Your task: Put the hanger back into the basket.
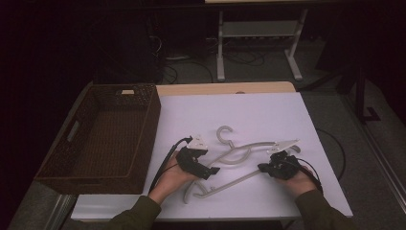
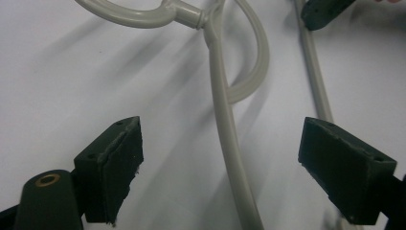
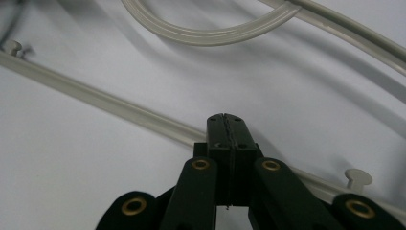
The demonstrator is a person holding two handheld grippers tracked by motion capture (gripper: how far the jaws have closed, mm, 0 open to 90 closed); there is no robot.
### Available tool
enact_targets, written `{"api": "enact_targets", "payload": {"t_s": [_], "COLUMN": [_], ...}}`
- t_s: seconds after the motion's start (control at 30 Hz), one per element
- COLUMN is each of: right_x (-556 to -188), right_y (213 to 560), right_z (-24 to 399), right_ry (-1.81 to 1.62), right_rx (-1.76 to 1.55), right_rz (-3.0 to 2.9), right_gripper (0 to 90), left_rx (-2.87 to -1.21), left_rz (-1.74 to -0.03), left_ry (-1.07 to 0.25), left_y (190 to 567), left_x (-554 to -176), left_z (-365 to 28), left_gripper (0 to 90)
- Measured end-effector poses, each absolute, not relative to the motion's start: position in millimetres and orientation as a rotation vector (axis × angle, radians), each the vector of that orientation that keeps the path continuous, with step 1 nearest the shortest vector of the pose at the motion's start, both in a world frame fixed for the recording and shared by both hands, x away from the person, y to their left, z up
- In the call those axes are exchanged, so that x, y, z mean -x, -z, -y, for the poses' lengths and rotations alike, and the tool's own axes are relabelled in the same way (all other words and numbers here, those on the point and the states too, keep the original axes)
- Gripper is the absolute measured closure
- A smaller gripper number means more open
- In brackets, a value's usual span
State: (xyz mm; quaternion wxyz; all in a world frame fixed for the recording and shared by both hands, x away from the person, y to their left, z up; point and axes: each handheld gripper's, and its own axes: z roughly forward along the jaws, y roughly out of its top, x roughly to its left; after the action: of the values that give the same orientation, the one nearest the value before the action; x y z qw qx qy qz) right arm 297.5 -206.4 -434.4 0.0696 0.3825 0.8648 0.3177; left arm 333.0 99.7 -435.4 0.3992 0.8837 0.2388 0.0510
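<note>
From the high view, the hanger (image 1: 239, 158) lay flat on the white table (image 1: 268, 115), right of the wicker basket (image 1: 103, 139) — light, stiff, slick plastic, I judged, with open room all round. In the left gripper view, the left gripper (image 2: 220, 163) stood spread astride its thin arm, pads clear. In the right gripper view, the right gripper (image 3: 226, 125) was pressed together, empty, over the hanger's lower bar — best pinched mid-bar.

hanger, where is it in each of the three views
High view: the grey hanger lies on the white table, low centre, between the two grippers.
Left gripper view: its arm runs from top centre down between the open jaws, hook at the top.
Right gripper view: its bar crosses from the left edge to lower right, passing behind the shut jaws.
Shared landmark: the curved inner loop.
</note>
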Motion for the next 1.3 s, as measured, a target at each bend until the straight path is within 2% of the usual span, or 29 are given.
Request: {"api": "enact_targets", "payload": {"t_s": [0.27, 0.77, 0.93, 1.3], "right_x": [-298, -298, -297, -297], "right_y": [435, 435, 434, 432], "right_z": [207, 207, 207, 209], "right_ry": [-0.960, -0.968, -0.968, -0.977], "right_rx": [-1.150, -1.154, -1.155, -1.150], "right_rz": [-2.604, -2.600, -2.600, -2.598], "right_gripper": [89.7, 89.8, 89.7, 89.7], "left_rx": [-2.274, -2.320, -2.312, -2.287], "left_rz": [-0.607, -0.601, -0.610, -0.681], "left_ry": [-0.139, -0.130, -0.116, -0.111], "left_y": [439, 442, 441, 435], "left_x": [-336, -338, -337, -337], "left_z": [-86, -79, -78, -78], "left_gripper": [37.7, 69.7, 77.6, 81.2]}}
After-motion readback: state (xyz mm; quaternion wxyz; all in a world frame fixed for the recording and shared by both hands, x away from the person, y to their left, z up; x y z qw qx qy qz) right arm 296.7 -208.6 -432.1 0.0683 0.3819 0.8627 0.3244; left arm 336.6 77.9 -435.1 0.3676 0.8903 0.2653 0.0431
